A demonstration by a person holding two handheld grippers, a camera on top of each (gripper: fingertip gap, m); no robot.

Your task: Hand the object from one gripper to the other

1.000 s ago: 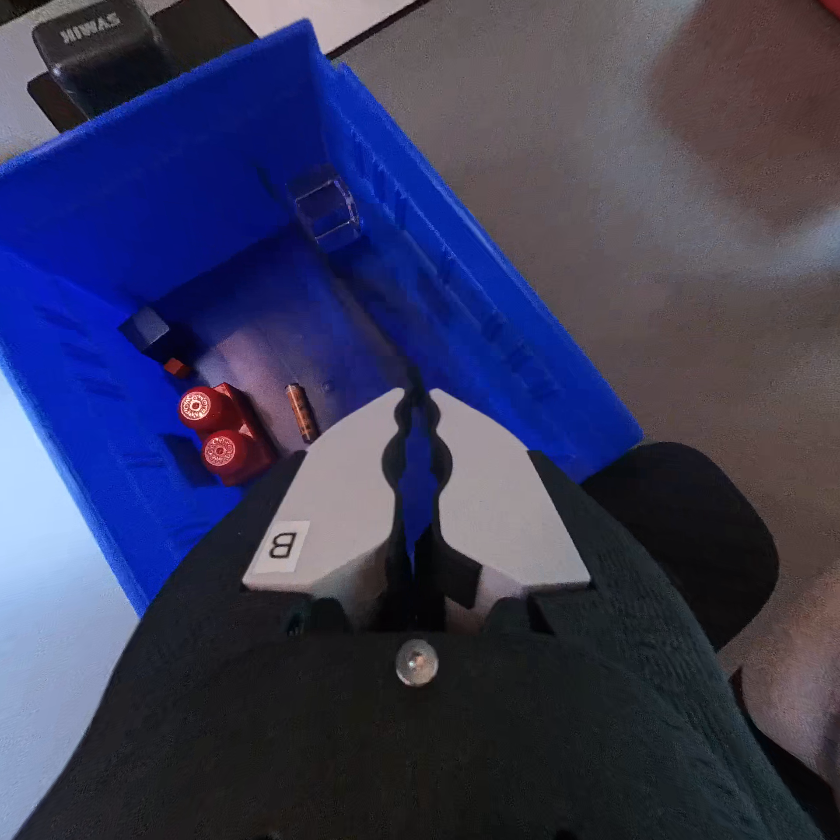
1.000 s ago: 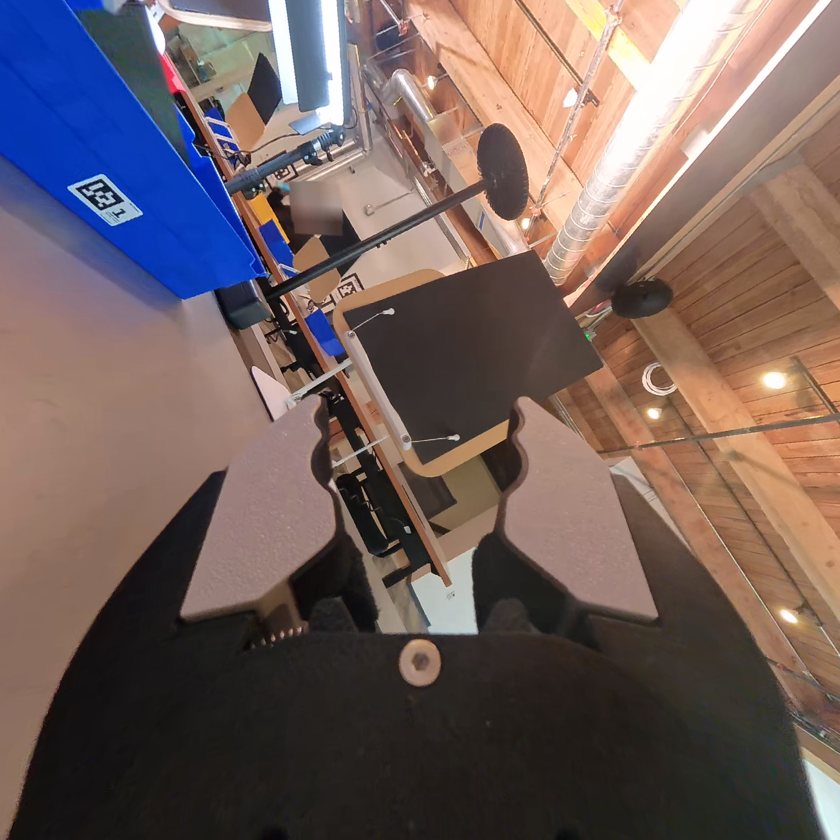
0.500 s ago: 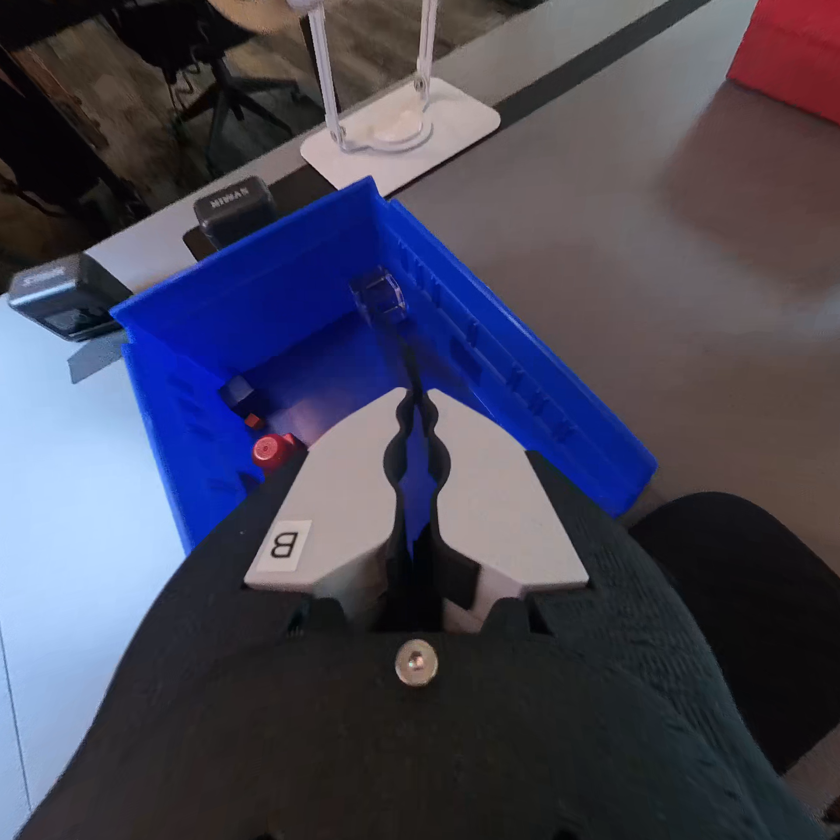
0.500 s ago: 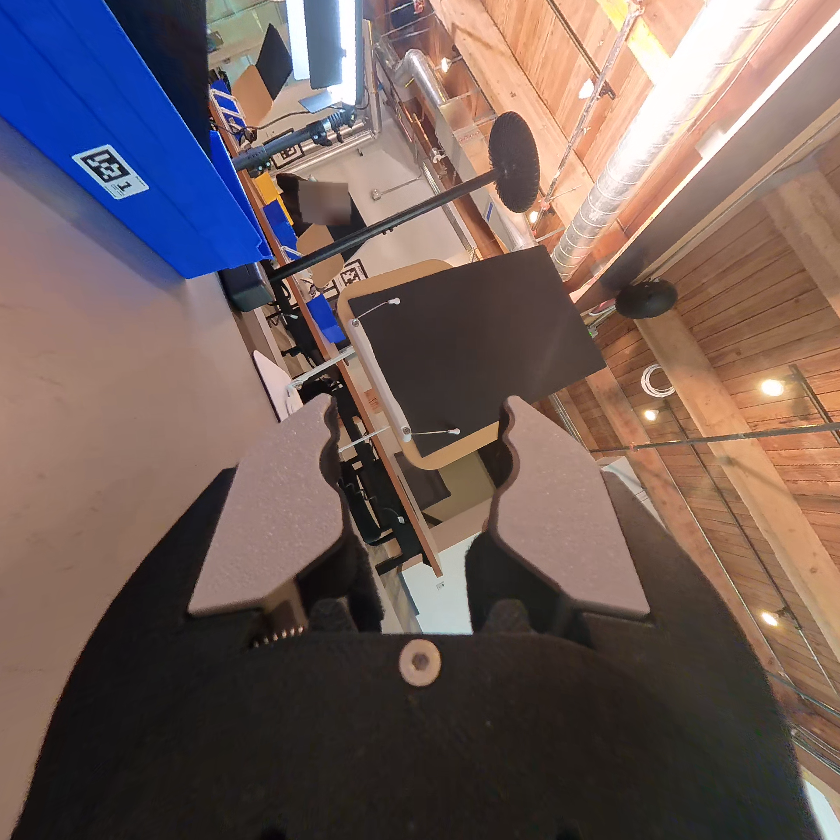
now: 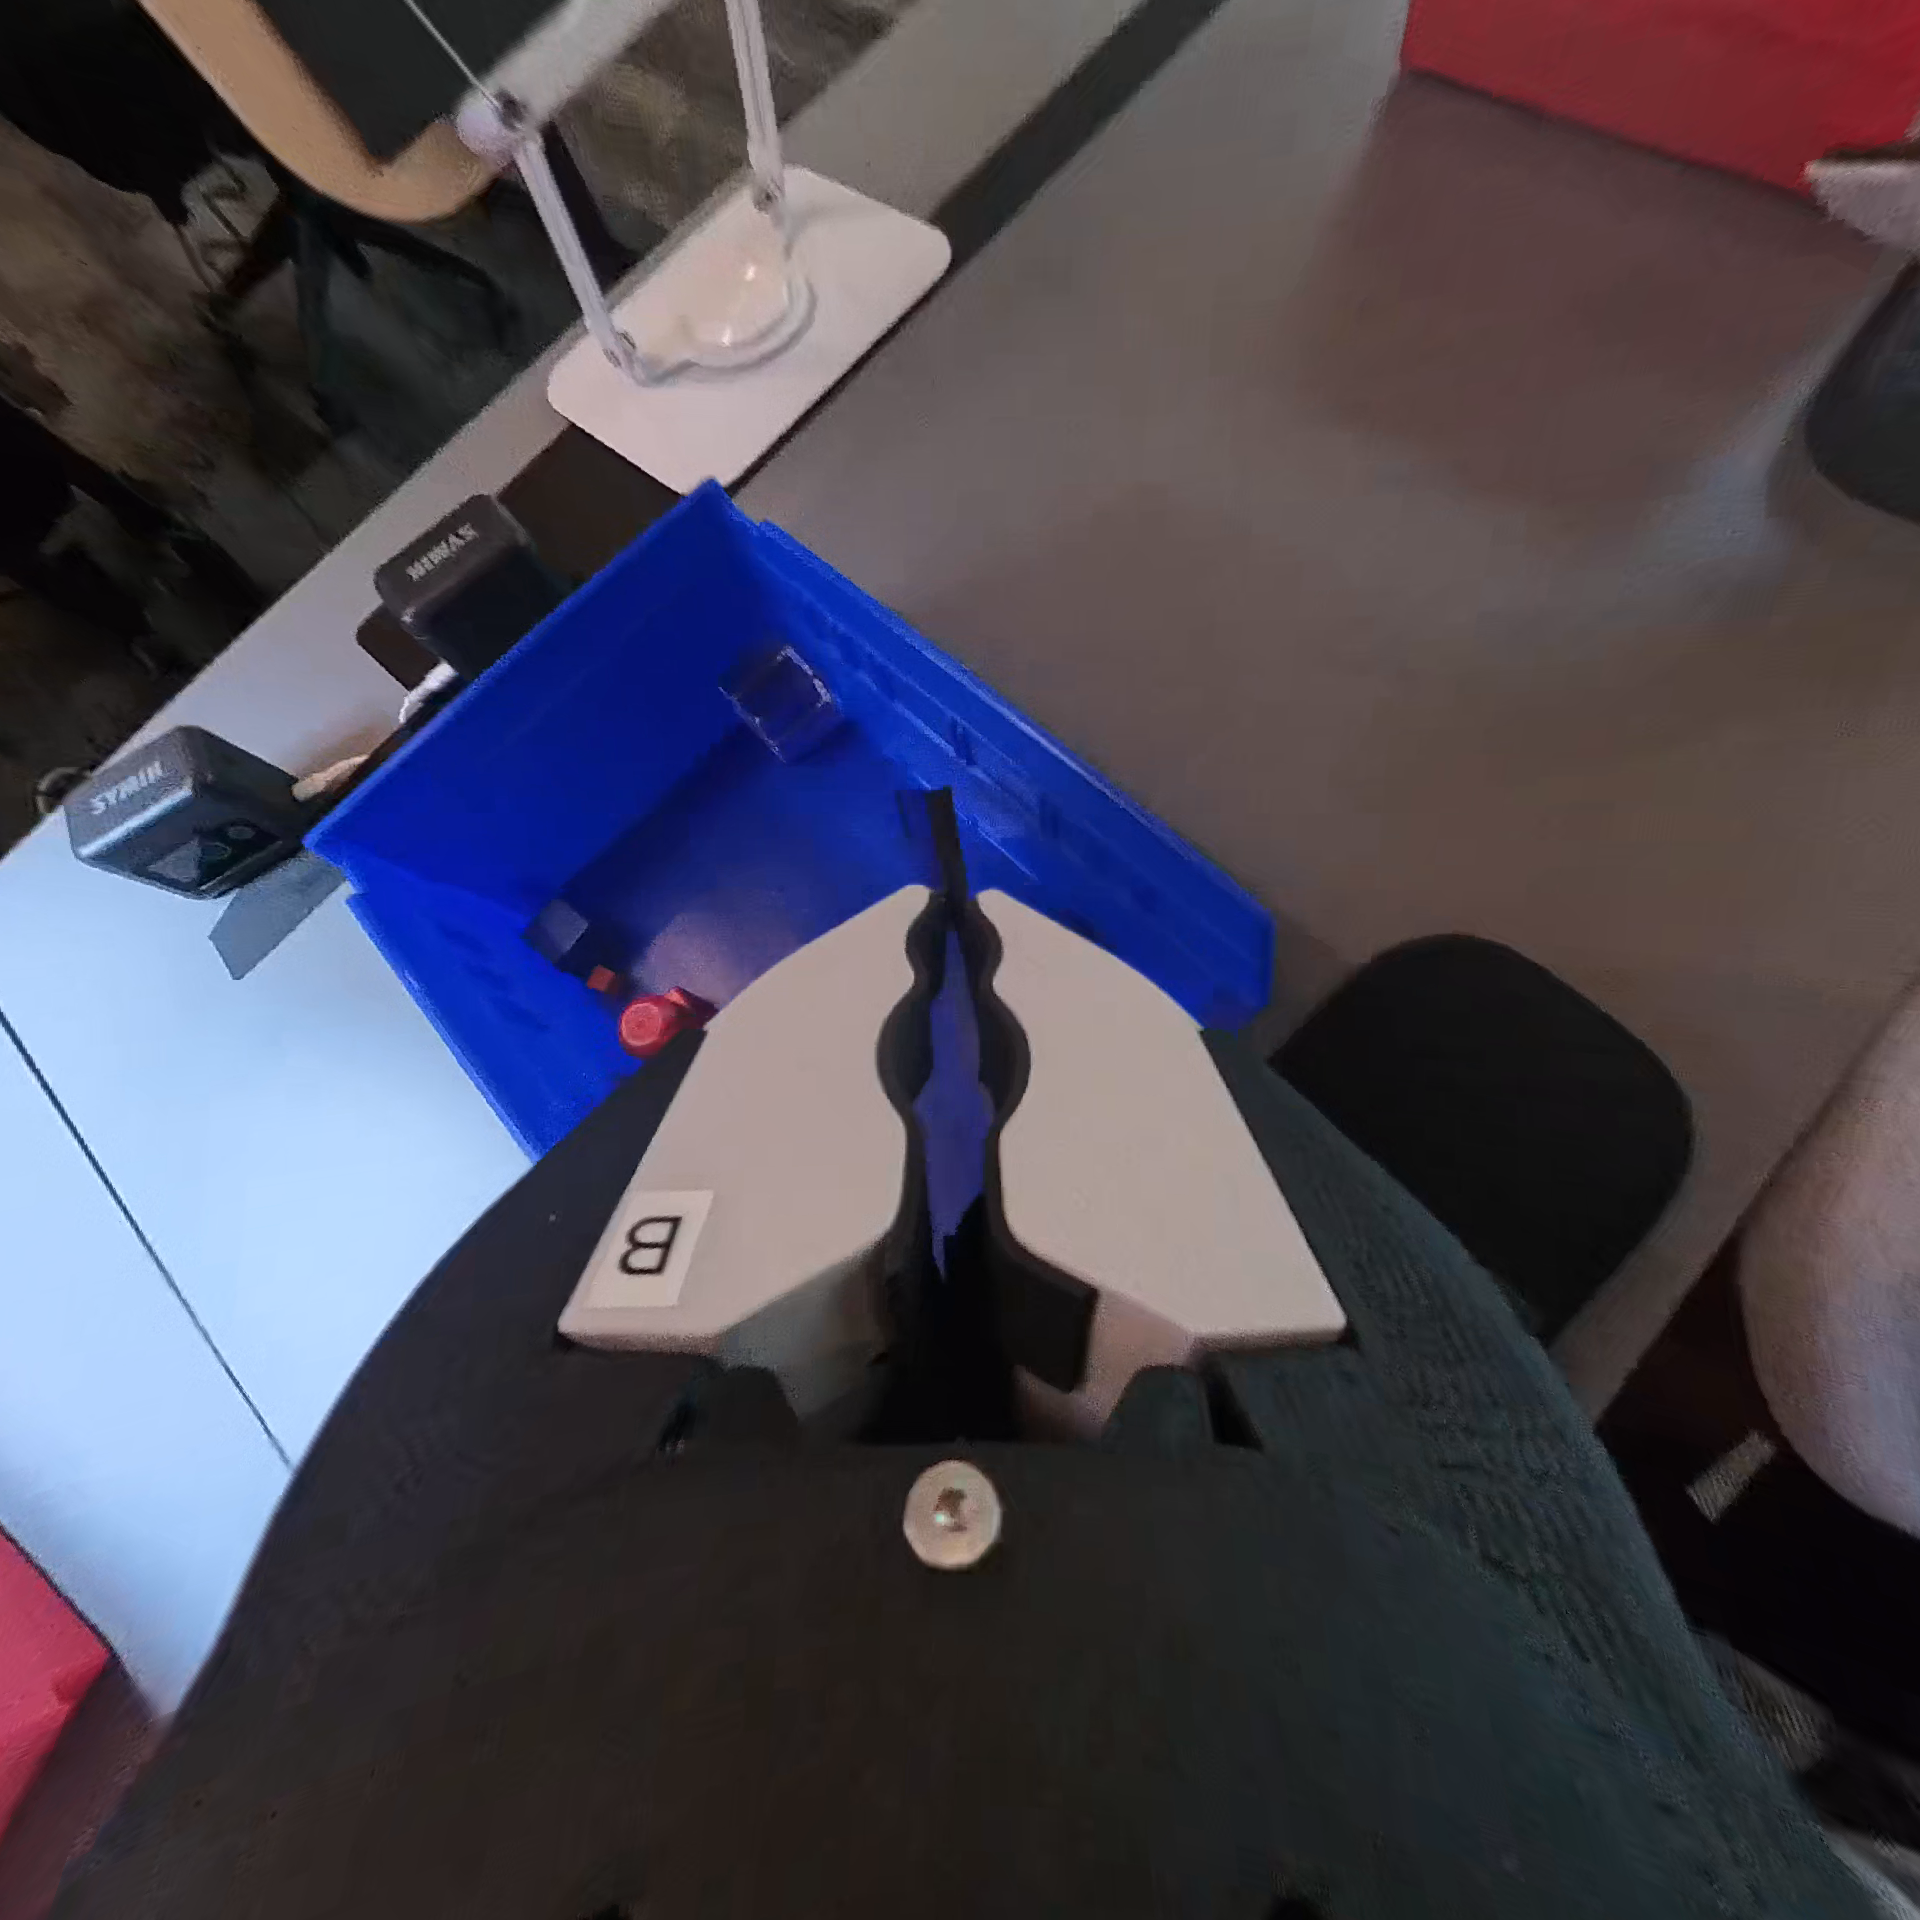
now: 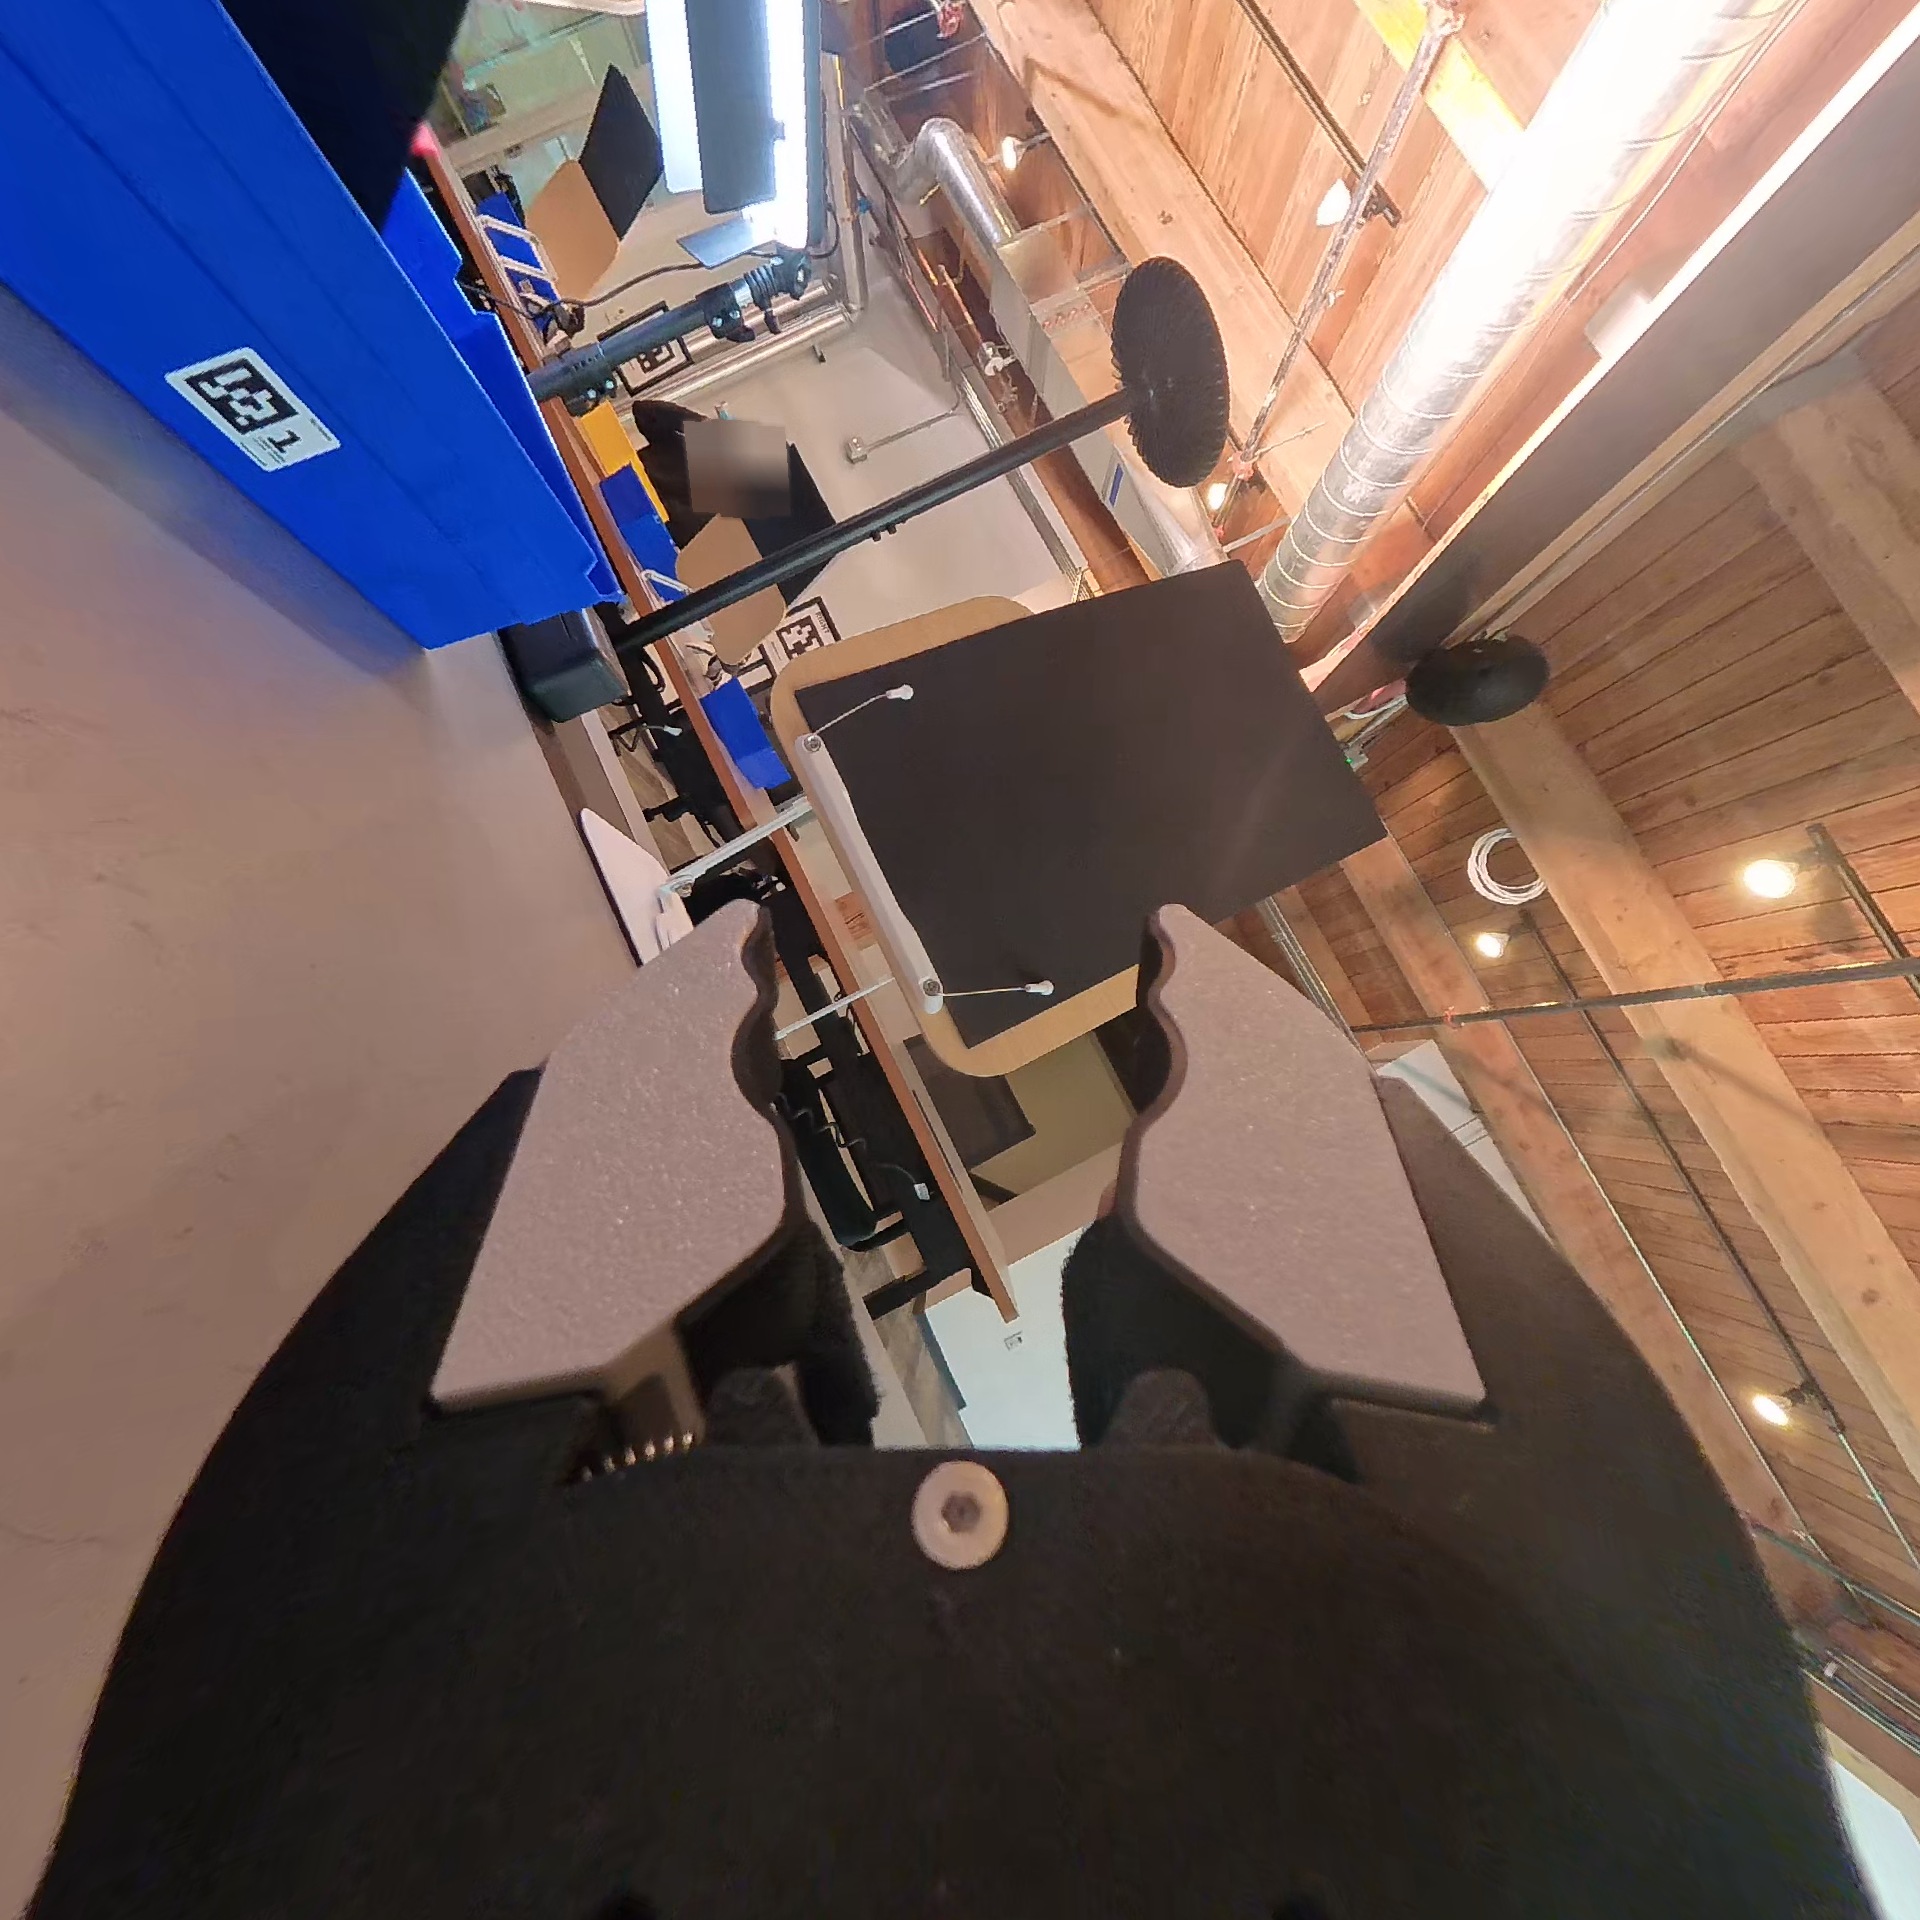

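Left gripper (image 5: 951,904) hangs above the blue bin (image 5: 582,727), fingers pressed almost together on a thin black strip (image 5: 940,842) that pokes out past the tips; that looks like the object to hand over, though what it is exactly is hard to tell. Bin below holds leftovers: a red cylinder (image 5: 649,1023), a small dark block (image 5: 556,925), a clear cube (image 5: 784,701) in the far corner. Bin sits on a grey table (image 5: 1351,582); two black boxes (image 5: 457,582) sit at its far side, and a white stand base (image 5: 758,343) sits beyond. Right gripper (image 6: 956,935) is wide open, empty, tipped sideways and aimed off across the room at a black board (image 6: 1081,758), not at the strip; the blue bin (image 6: 312,312) is at its upper left. In the left wrist view a grey and dark shape at the right edge may be the right gripper, can't confirm. Step, as judged: pick-up done, object lifted clear of the bin, hand-over not started. Next move calls for swinging the right gripper round to face the left, lining its open fingers over the exposed end of the strip, closing, and only then loosening the left. The strip is thin with little showing, so alignment has to be tight.
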